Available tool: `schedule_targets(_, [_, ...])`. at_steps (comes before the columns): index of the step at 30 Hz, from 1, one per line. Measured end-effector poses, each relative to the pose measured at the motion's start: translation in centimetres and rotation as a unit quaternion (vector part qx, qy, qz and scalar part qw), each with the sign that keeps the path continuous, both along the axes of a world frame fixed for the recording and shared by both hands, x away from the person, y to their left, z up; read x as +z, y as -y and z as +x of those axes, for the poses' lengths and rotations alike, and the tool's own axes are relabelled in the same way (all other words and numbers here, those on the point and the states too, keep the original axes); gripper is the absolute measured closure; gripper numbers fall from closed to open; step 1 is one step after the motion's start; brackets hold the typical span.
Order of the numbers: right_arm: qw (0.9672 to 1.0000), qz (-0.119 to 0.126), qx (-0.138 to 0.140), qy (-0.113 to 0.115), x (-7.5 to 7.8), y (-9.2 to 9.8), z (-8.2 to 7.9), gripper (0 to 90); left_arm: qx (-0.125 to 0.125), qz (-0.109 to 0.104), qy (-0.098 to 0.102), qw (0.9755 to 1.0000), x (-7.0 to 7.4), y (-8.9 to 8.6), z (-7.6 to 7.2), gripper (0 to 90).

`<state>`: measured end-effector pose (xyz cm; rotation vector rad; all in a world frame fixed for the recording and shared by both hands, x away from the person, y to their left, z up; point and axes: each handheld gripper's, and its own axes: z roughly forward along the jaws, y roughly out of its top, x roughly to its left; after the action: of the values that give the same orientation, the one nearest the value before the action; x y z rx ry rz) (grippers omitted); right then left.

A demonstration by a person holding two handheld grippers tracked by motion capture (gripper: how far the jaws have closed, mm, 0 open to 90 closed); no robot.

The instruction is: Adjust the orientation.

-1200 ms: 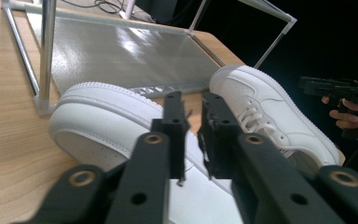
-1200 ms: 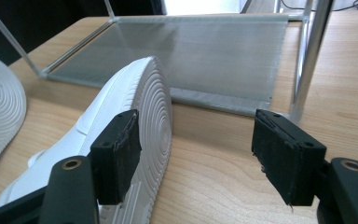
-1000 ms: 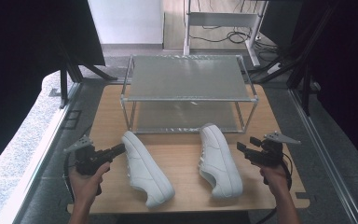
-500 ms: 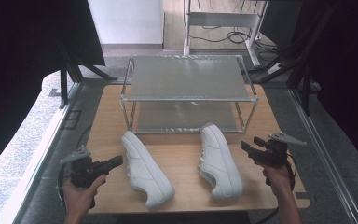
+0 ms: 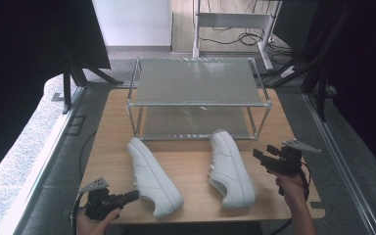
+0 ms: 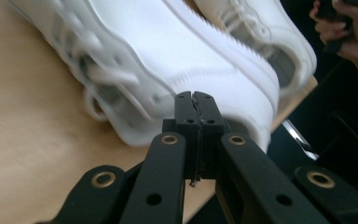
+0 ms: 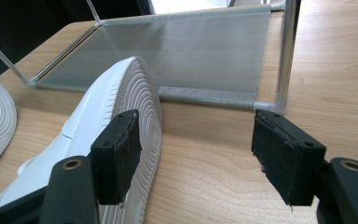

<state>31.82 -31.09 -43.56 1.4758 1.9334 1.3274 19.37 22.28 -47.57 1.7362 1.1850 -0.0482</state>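
Note:
Two white sneakers lie on their sides on the wooden table (image 5: pixel 112 127). The left sneaker (image 5: pixel 154 178) has its heel near the front edge. My left gripper (image 5: pixel 136 194) sits low at the front left corner, jaws shut on nothing, the tip just short of that heel. In the left gripper view the shut left gripper (image 6: pixel 196 100) points at the left sneaker (image 6: pixel 168 56). The right sneaker (image 5: pixel 231 167) lies left of my right gripper (image 5: pixel 263 152). In the right gripper view my right gripper (image 7: pixel 193 135) stands open, its left pad (image 7: pixel 119 149) beside the ribbed sole (image 7: pixel 142 93).
A two-tier rack (image 5: pixel 198 83) with metal posts and mesh shelves stands at the back of the table; its lower shelf (image 7: pixel 182 51) lies just beyond the right sneaker's toe. Cables and dark frames surround the table. Bare wood shows between the sneakers.
My left gripper has dropped and drawn back toward the front left corner, from beside the left sneaker's middle to its heel. The right gripper and both sneakers have stayed put.

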Motion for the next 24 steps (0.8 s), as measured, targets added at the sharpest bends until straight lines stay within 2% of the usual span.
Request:
schedule_targets(3, [1.0000,0.002,-0.005,-0.004,-0.2,0.1,0.1,33.1,-0.015,0.017,-0.014,0.9996,-0.8,1.1,-0.5,90.0])
schedule_targets(7, [0.9999,0.001,-0.007,-0.010,-0.5,0.0,0.2,33.1,-0.029,0.026,-0.021,0.9990,-1.3,2.0,-0.4,90.0])
schedule_targets(9, [0.9999,0.000,-0.007,-0.013,-0.7,0.0,0.3,33.1,-0.028,0.024,-0.024,0.9990,-1.5,2.4,-0.1,90.0])
schedule_targets(12, [0.9999,-0.001,-0.006,-0.013,-0.7,-0.1,0.3,33.1,-0.034,0.027,-0.021,0.9988,-1.2,3.1,0.6,90.0])
schedule_targets(14, [0.9999,-0.003,-0.006,-0.016,-0.7,0.0,0.3,33.2,-0.037,0.038,-0.019,0.9984,-1.0,3.4,0.9,90.0])
schedule_targets(24, [0.9996,0.001,-0.013,-0.024,-1.0,0.5,0.3,33.2,-0.040,0.040,-0.014,0.9983,-0.3,3.8,1.4,90.0])
